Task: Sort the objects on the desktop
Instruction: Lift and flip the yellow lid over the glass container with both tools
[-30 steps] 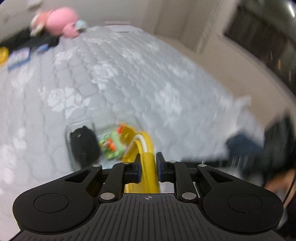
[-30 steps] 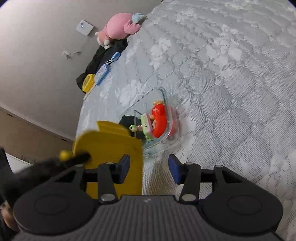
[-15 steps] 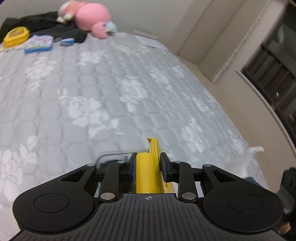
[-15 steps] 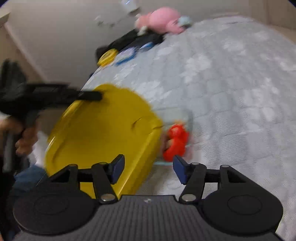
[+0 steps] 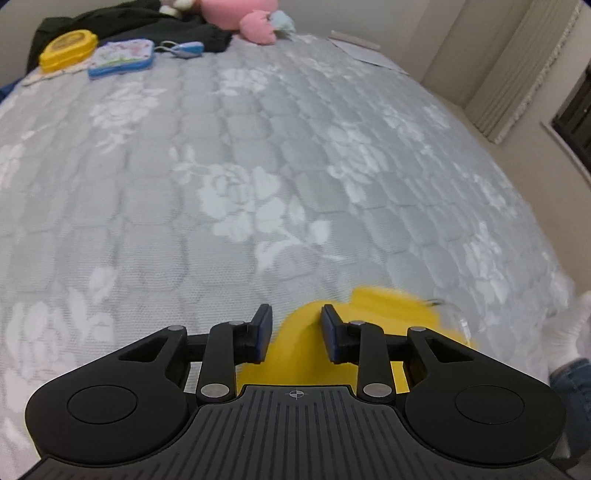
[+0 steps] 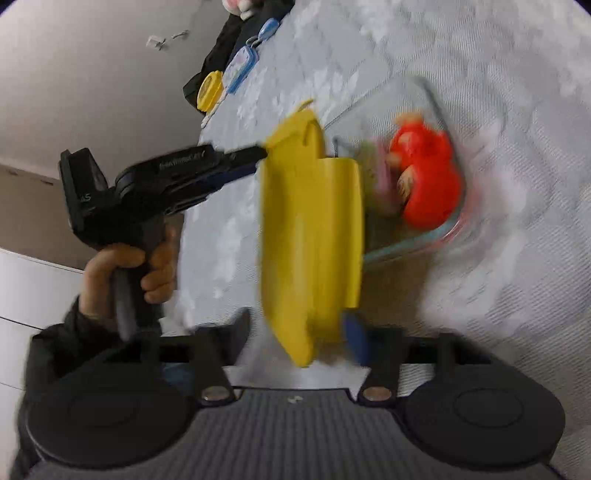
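Right tongs [image 6: 299, 332]: at 6 o'clock; jaws closing, with the near edge of the yellow lid [image 6: 310, 229] between them; blur hides whether the pads already press.
Left tongs [image 5: 295, 325]: released; pads apart, the lid showing below the gap; in the right wrist view its tip meets the lid's far corner from 9 o'clock; a hand [image 6: 122, 273] grips its handle.
Yellow lid: tilted; covers the 9 o'clock side of the clear container [image 6: 443, 230].
Clear container: on the quilted mattress [image 5: 258, 166]; red toy [image 6: 428, 188] inside, at 3 o'clock of the lid.
Far edge: yellow case [image 5: 68, 50], blue-rimmed case [image 5: 122, 59] and pink plush [image 5: 240, 14], from 11 to 12 o'clock.
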